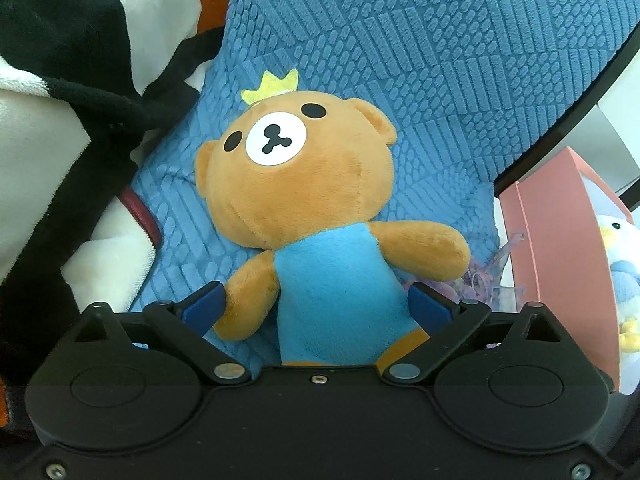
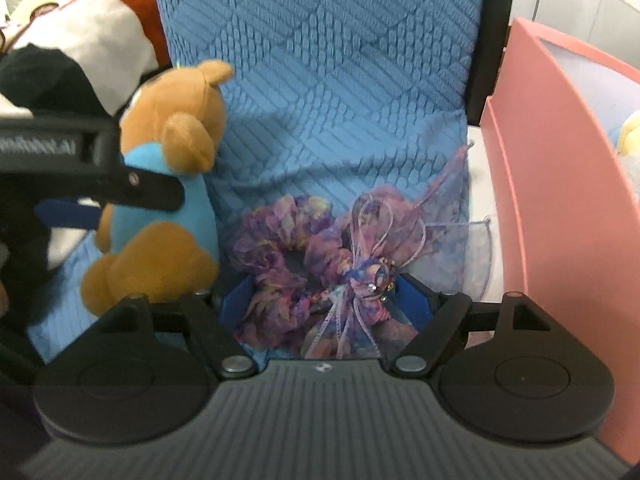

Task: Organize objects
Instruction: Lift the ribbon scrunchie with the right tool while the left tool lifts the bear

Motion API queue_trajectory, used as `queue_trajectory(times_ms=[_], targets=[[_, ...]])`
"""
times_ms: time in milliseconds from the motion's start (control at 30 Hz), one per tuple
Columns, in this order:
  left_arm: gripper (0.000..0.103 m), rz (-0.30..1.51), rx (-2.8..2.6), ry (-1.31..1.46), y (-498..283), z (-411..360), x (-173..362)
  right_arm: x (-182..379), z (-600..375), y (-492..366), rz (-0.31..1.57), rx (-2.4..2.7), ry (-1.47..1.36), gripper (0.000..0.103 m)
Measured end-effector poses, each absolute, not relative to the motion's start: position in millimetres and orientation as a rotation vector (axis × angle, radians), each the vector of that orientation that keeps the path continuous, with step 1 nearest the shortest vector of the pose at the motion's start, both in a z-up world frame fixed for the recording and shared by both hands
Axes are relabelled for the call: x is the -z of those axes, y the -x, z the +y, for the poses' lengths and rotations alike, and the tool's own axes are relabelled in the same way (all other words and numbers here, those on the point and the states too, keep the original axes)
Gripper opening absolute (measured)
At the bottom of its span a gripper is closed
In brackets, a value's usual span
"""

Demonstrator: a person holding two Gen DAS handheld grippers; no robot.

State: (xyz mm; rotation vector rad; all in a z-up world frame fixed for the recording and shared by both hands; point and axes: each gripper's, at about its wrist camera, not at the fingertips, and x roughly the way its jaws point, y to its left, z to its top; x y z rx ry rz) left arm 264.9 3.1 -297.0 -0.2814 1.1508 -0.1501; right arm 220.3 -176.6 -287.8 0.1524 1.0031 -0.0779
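Note:
A brown plush bear (image 1: 304, 184) in a light-blue top with a yellow crown leans against a blue textured cushion (image 1: 420, 60). My left gripper (image 1: 320, 304) has its blue pads on either side of the bear's body and grips it. The bear also shows in the right wrist view (image 2: 172, 184), with the left gripper (image 2: 132, 192) on it. My right gripper (image 2: 324, 300) has its blue pads around a purple floral scrunchie with ribbons (image 2: 320, 256) that lies on the cushion (image 2: 340, 80).
A large black and white plush (image 1: 60, 140) lies at the left. A pink box (image 2: 552, 184) stands at the right with a pale blue and yellow plush (image 1: 620, 264) inside. A black frame edge (image 1: 568, 120) runs behind the cushion.

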Motion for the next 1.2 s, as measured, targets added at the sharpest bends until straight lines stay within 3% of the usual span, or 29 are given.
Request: queue_trajectory(times_ms=[233, 367, 433, 767, 1000, 1200], targets=[[0.102, 1.172, 0.151, 0.290, -271, 0, 304, 299, -169, -221, 0.986, 0.069, -0.066, 0.078], [0.102, 1.179, 0.155, 0.290, -273, -4, 306, 295, -166, -220, 0.976, 0.047, -0.048, 0.051], [0.102, 1.185, 0.159, 0.296, -275, -6, 308, 291, -164, -220, 0.972, 0.048, -0.010, 0.030], [0.099, 1.230, 0.183, 0.357, -282, -17, 326, 271, -185, -216, 0.927, 0.103, -0.094, 0.026], [0.071, 1.176, 0.219, 0.290, -274, -36, 317, 273, -192, -210, 0.946, 0.111, -0.142, 0.027], [0.065, 1.143, 0.218, 0.277, -264, -34, 309, 265, -189, -200, 0.907, 0.098, -0.161, 0.027]])
